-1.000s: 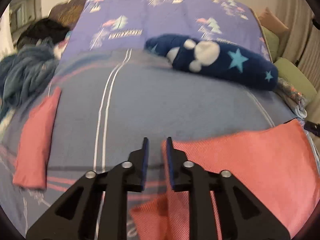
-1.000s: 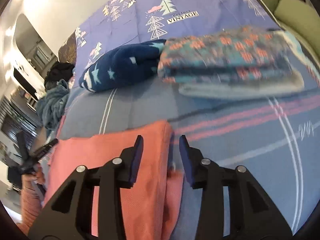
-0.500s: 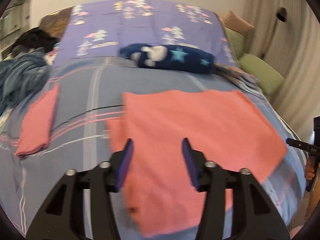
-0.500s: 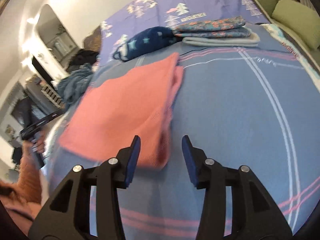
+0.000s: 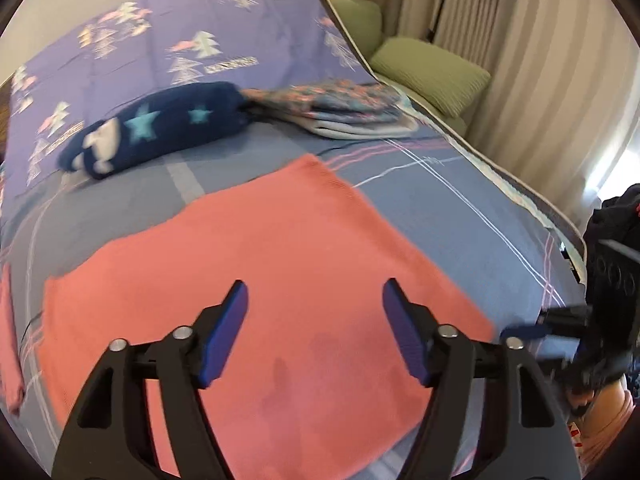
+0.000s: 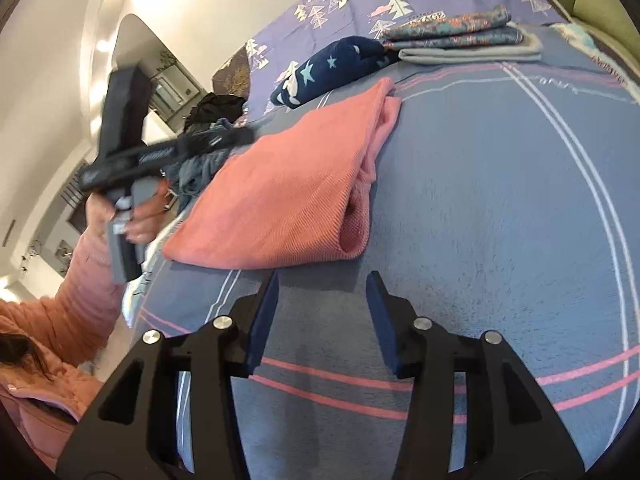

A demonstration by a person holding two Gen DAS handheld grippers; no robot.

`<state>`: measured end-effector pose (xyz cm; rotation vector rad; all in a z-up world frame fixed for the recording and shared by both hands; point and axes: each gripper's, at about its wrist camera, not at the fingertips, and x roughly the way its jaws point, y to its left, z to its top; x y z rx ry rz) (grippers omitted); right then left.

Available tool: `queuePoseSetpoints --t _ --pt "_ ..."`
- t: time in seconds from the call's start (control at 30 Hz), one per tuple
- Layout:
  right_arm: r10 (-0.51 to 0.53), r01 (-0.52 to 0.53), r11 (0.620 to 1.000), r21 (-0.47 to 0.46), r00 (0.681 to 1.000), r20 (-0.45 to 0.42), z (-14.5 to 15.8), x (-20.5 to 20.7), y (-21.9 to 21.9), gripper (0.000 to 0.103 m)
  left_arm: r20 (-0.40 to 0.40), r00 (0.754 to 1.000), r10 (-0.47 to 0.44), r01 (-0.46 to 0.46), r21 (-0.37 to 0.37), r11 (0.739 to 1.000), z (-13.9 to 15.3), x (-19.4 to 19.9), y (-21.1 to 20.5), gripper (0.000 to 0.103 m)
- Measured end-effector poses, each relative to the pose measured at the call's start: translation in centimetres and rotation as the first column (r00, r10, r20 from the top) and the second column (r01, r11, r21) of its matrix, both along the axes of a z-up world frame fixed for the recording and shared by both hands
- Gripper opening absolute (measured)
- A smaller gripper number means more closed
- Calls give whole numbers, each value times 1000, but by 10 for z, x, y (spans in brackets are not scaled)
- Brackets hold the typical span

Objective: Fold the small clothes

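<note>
Left gripper opening, empty, over pink garment; right gripper opening, empty, above the bed.

Pink garment on blue striped bedspread; navy star-printed bundle.

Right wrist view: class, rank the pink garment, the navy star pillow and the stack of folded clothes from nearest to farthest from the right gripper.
1. Pink garment, just ahead, slightly left.
2. Navy star pillow, beyond it.
3. Stack of folded clothes, farthest, upper right.
</note>
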<state>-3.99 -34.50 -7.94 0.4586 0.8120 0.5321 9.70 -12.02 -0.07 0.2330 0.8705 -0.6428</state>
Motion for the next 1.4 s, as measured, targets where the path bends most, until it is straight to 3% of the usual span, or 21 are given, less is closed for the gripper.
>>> queuePoseSetpoints --t 0.1,0.2,0.27,0.4,0.53,0.6,0.7,0.83,0.87,0.9,0.93,0.97,1.0,1.07,1.17,1.23,1.3,1.4 --pt "42 -42 998 43 999 7 -2 2 -5 47 -6 999 -42 42 57 997 -6 12 -41 73" --pt "93 -93 996 -9 995 42 7 12 -5 47 -25 999 -48 51 156 986 -15 27 -80 74" --pt "128 -127 991 -36 991 39 10 22 -4 47 -32 999 -44 50 243 969 -24 39 -105 74" --pt "205 -203 978 -37 978 33 8 37 0 47 -74 996 -49 71 329 942 -34 54 -133 74" --pt "245 -245 969 -9 969 31 5 44 5 42 -70 997 -11 44 484 874 -56 65 -155 69" --pt "255 -256 967 2 966 44 6 43 4 41 -111 994 13 41 474 879 -58 68 -155 56" --pt "268 -269 963 15 961 61 10 42 2 41 -102 995 24 29 489 872 -54 68 -154 39" --pt "284 -284 959 -1 958 -32 -1 60 10 39 -115 993 29 33 499 866 -58 71 -153 33" --pt "286 -286 958 -2 956 -61 -6 65 14 32 -119 992 32 32 497 867 -59 72 -153 28" --pt "286 -287 958 4 955 -78 -8 68 16 23 -120 992 33 31 496 867 -59 75 -154 17" --pt "292 -291 956 19 952 -95 -10 70 18 3 -116 992 45 19 498 867 -59 79 -155 12" --pt "296 -293 955 39 949 -112 -9 71 17 4 -128 990 55 14 484 875 -58 82 -153 9" --pt "292 -289 956 44 950 -112 -7 71 17 3 -133 989 62 6 463 886 -56 84 -150 7" --pt "298 -297 954 36 954 -32 15 58 8 3 -140 988 66 0 425 905 -49 84 -148 7" --pt "322 -320 946 -44 944 66 41 39 0 3 -160 985 58 8 381 924 -45 84 -145 7" --pt "335 -333 941 -60 942 12 29 40 2 3 -179 982 63 11 384 923 -52 87 -146 7" --pt "318 -323 946 -18 940 -120 -4 46 5 3 -157 987 45 22 398 917 -59 84 -151 9" --pt "289 -282 957 73 948 -136 -16 45 -4 3 -119 993 20 28 391 920 -59 78 -156 9"
